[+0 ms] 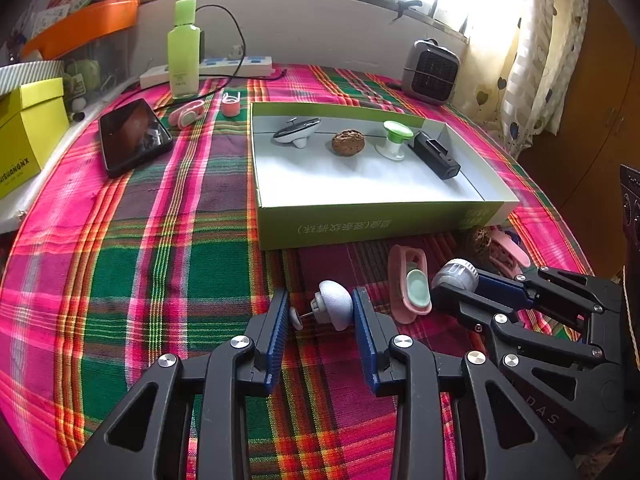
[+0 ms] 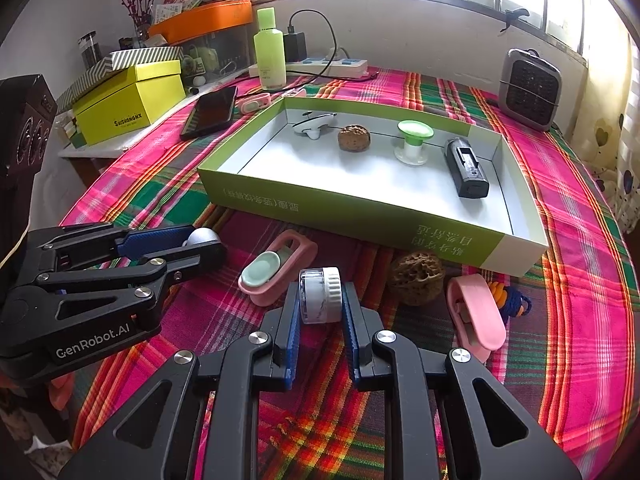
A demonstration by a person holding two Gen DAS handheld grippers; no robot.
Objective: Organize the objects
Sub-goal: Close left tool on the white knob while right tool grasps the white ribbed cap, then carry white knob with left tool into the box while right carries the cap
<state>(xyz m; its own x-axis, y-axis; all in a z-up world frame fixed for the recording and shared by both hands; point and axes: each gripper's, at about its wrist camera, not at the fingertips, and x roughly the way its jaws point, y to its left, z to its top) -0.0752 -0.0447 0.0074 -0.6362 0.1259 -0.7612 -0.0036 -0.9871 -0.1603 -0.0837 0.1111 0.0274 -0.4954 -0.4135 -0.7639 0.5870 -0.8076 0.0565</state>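
- The left gripper (image 1: 322, 314), at the lower centre of the left wrist view, is clamped on a small white mushroom-shaped knob (image 1: 334, 304). The knob's domed cap presses the right pad and its short stem points left toward the other pad.
- The right gripper (image 2: 320, 300), at the lower centre of the right wrist view, is clamped on a small clear jar with a white ribbed cap (image 2: 320, 294). The jar lies on its side across the pads, cap toward the right.
- Both held things sit low over the plaid tablecloth (image 1: 160, 260), just in front of the near green wall of the shallow tray box (image 1: 380, 224).
- The coming move turns on that wall: the tray's open white floor lies straight up-frame from both grippers, so each load probably has to rise above the rim before it goes forward.
- In the tray, a grey-and-white gadget (image 1: 296, 132), a brown walnut (image 1: 348, 142), a green-topped suction piece (image 1: 396, 140) and a black rectangular device (image 1: 436, 154) line the far side. The near half of the floor is bare, leaving room to set things down.
- The left gripper faces the tray's left half, the right gripper its right half.
- Loose things crowd the cloth between grippers and tray: a pink holder with a pale green disc (image 2: 276, 272), a second walnut (image 2: 416, 280) and a pink clip (image 2: 476, 316). The two grippers are close together, so a sideways swing risks a bump.
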